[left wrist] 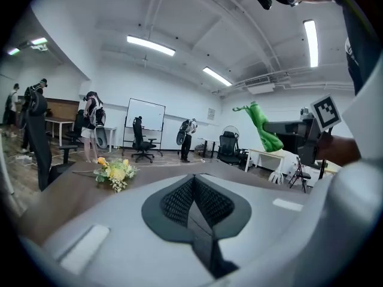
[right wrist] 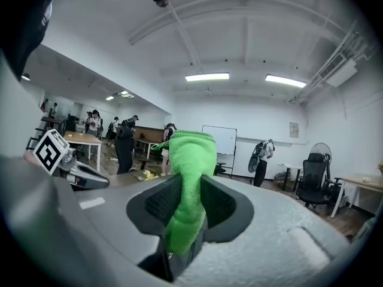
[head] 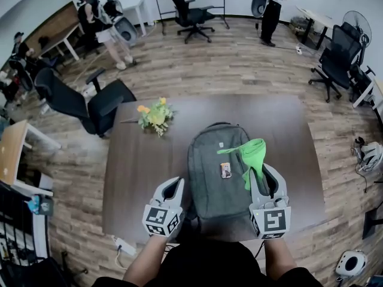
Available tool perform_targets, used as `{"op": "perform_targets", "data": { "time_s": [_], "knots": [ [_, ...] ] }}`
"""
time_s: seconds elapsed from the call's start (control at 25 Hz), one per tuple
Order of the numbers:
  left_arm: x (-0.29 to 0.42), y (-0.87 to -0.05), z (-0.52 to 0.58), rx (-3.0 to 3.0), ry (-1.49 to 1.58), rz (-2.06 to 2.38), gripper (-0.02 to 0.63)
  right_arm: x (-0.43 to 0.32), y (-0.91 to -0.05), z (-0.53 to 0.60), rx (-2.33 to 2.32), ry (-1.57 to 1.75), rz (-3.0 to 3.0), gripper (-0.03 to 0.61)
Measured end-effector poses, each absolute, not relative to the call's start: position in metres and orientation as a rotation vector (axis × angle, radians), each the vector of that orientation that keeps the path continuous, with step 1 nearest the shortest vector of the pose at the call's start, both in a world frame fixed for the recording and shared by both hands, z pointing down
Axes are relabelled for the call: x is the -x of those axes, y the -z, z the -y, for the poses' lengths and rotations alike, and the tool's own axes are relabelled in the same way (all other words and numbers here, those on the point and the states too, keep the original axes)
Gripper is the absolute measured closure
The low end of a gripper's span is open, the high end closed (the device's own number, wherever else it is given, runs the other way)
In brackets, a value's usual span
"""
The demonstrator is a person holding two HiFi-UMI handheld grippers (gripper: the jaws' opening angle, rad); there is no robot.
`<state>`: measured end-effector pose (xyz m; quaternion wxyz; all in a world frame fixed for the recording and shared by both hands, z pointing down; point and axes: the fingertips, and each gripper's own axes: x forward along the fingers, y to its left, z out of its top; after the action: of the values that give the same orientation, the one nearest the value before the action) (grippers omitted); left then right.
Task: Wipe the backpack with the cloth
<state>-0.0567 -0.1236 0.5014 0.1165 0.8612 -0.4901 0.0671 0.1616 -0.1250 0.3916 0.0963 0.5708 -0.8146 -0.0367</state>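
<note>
While backpack (head: 215, 178) lies on table (head: 143, 160) | right gripper (head: 265, 178): fingers (right wrist: 224, 205) pinch cloth (head: 251, 151) | left gripper (head: 173, 187): fingers (left wrist: 173, 202) together, empty

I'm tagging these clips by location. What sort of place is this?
Most likely an open-plan office or lab workspace. It has wheeled office chairs, a whiteboard on a stand, and desks along the walls, with fluorescent strip lights overhead.

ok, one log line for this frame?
phase: pre-wipe | right gripper: shut on green cloth, raised above backpack | left gripper: shut, empty | backpack: flat on table
</note>
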Motion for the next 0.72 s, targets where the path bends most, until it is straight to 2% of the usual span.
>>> {"op": "perform_targets", "data": {
  "time_s": [0.2, 0.72],
  "knots": [
    [0.063, -0.483, 0.135, -2.534, -0.156, 1.472, 0.595, -0.144, -0.358, 0.119, -1.690, 0.209, 2.528, 0.477],
    [0.065, -0.472, 0.142, -2.534, -0.105, 1.514, 0.596, -0.144, -0.365, 0.125, -1.703, 0.249, 2.521, 0.486]
  ]
}}
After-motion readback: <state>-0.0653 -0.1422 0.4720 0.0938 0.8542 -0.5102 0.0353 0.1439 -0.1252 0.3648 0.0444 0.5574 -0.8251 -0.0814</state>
